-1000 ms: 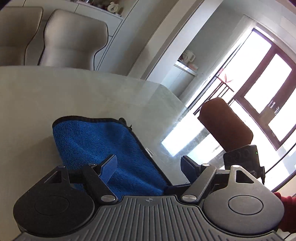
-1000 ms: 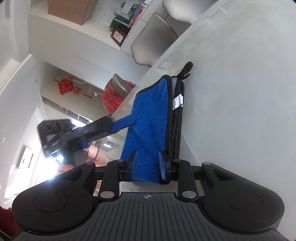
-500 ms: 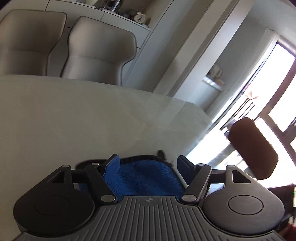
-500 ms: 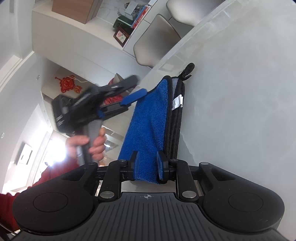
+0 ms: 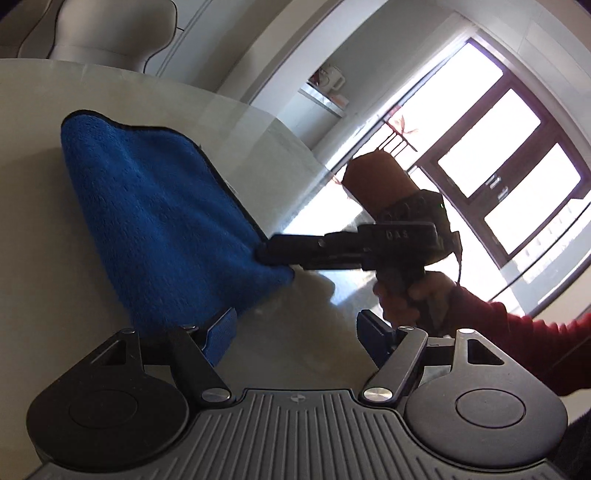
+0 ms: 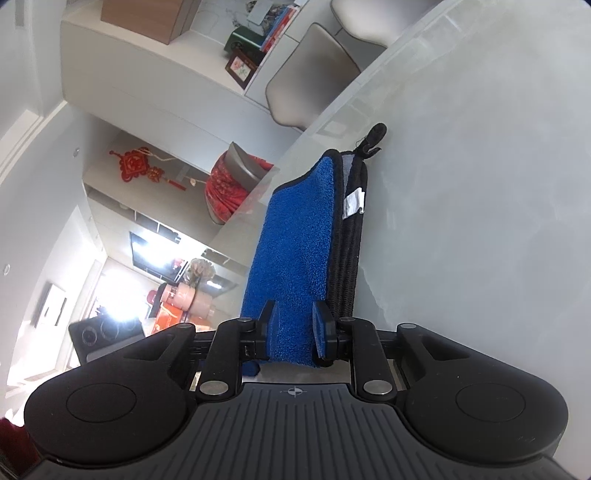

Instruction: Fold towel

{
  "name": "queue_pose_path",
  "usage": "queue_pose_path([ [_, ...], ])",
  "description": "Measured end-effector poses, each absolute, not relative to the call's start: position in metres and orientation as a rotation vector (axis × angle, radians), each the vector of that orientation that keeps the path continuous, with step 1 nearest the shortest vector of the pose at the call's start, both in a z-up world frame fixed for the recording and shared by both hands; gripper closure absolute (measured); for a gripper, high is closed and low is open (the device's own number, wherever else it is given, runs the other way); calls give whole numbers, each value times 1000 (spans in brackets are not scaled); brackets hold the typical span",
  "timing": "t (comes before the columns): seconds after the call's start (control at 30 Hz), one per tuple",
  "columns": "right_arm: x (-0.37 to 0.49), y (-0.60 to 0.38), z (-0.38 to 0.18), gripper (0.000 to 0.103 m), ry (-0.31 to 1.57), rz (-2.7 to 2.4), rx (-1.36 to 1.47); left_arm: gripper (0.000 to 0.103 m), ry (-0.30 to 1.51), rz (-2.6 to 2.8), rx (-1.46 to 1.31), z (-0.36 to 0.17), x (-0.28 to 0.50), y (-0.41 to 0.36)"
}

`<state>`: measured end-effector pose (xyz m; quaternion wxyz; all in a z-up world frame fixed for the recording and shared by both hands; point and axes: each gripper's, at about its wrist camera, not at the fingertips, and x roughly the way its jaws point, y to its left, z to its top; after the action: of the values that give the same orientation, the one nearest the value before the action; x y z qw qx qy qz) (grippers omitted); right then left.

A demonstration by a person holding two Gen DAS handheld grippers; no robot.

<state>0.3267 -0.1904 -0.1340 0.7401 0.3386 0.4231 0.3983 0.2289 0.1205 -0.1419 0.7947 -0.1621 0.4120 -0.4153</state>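
Note:
A blue towel [image 5: 155, 221] with black trim lies folded on the pale table [image 5: 44, 258]. In the left wrist view my left gripper [image 5: 297, 338] is open and empty, just right of the towel's near corner. My right gripper [image 5: 271, 253] reaches in from the right and pinches the towel's near edge. In the right wrist view my right gripper [image 6: 293, 328] is shut on the blue towel [image 6: 295, 243], whose black edge layers and white label [image 6: 354, 201] lie to the right.
Beige chairs [image 5: 110, 33] stand behind the table's far edge. A brown chair back [image 5: 380, 181] and a bright window [image 5: 491, 147] are at the right. A shelf with books and a picture frame [image 6: 242, 68] is beyond the table [image 6: 480, 184].
My left gripper swung away, then back low beside the towel's near corner, still open. My right gripper stayed shut on the towel's edge.

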Motion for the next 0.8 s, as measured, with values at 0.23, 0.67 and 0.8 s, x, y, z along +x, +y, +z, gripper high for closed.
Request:
queue_pose_path([
  [0.23,318,-150,-127,57,889,983,829,27,802,-865,-401,-136,239,129],
  [0.67,315,-211,-128,53,872,833,818,27,806,-881,-369,-134,227,126],
  [0.8,336,-187,-114,53,864,933,812,25,789,-876,-367,-132,236,123],
])
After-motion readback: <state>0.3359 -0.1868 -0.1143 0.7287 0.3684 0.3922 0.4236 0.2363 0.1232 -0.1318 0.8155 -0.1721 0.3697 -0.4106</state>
